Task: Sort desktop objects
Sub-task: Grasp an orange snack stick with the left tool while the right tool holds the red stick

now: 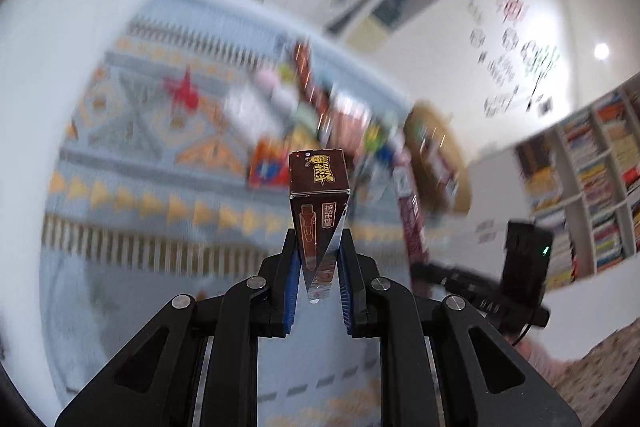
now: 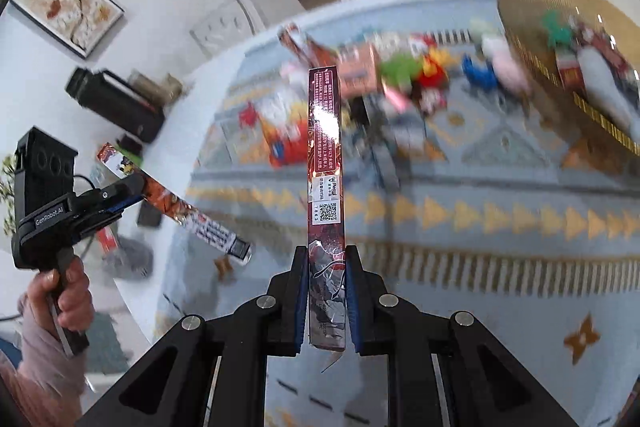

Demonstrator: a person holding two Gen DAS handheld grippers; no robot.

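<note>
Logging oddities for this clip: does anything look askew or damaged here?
Nothing looks damaged. Each gripper is shut on a long narrow box: left gripper on a brown box, right gripper on a red box. The background is motion-blurred.

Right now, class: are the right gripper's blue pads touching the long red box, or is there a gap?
Touching. The right wrist view shows the right gripper shut on the long red box, both blue pads pressed flat against its sides.
</note>
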